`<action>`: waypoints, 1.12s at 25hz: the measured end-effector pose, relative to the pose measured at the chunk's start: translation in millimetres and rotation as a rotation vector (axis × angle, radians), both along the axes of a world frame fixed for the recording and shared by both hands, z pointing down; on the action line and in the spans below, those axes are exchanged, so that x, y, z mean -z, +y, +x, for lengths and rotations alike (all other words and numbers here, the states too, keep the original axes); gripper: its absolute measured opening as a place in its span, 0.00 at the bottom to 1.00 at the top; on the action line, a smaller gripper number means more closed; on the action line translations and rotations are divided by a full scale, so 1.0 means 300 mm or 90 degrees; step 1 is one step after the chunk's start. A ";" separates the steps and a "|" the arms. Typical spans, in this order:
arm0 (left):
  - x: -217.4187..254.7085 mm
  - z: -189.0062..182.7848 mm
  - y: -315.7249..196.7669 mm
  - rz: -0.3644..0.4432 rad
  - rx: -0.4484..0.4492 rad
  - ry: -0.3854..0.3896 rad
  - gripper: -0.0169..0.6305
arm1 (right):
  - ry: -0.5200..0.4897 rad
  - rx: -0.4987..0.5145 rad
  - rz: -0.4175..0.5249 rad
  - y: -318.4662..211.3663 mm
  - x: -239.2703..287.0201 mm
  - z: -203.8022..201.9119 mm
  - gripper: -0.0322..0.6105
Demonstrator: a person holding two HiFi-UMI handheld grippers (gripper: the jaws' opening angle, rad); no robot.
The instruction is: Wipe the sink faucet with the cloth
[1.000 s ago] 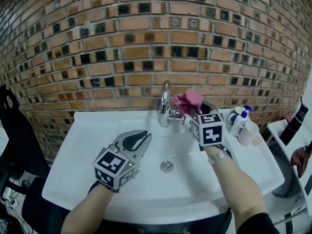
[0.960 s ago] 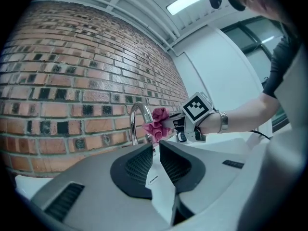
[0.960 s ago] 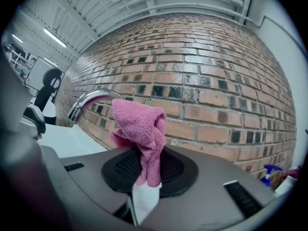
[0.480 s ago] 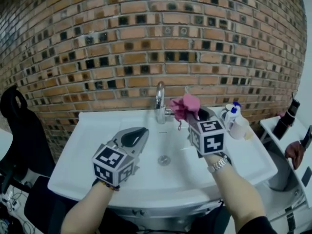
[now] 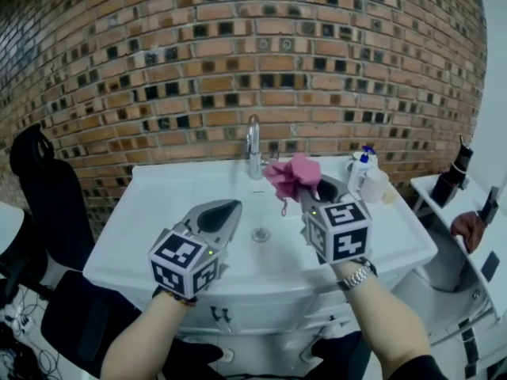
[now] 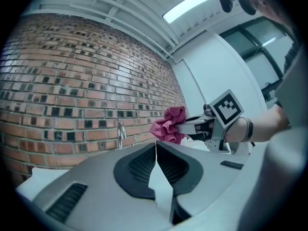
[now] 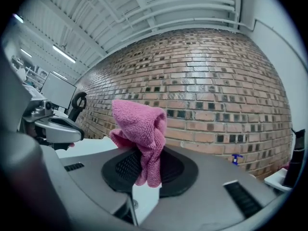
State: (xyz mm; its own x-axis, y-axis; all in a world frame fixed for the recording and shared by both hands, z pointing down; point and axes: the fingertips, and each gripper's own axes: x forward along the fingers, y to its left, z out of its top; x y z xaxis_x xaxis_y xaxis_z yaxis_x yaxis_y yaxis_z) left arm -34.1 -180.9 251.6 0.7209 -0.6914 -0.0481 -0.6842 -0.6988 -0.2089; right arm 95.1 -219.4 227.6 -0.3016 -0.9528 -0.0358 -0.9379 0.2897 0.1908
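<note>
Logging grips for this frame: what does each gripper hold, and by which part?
The right gripper holds the pink cloth by a bunched fold, most of it puffing up beyond the jaws. The left gripper holds nothing; its jaws have just closed empty.

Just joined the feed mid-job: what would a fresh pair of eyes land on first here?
The bright pink cloth stands out first, bunched in the right gripper's fingers above the white sink, near the chrome faucet but apart from it. Behind everything runs a patterned brick wall. The left gripper, over the sink's front left, has just closed its fingers with nothing between them.
</note>
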 end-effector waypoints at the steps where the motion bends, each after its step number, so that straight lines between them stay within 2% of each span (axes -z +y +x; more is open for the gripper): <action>1: -0.003 -0.004 0.031 0.001 0.001 0.001 0.05 | -0.001 0.002 0.001 0.036 -0.005 -0.007 0.17; 11: -0.009 -0.043 0.362 0.012 -0.001 0.007 0.05 | -0.009 0.013 0.006 0.382 -0.046 -0.084 0.17; 28: -0.038 -0.060 0.785 0.021 0.002 0.032 0.05 | -0.026 0.057 0.015 0.866 -0.103 -0.190 0.17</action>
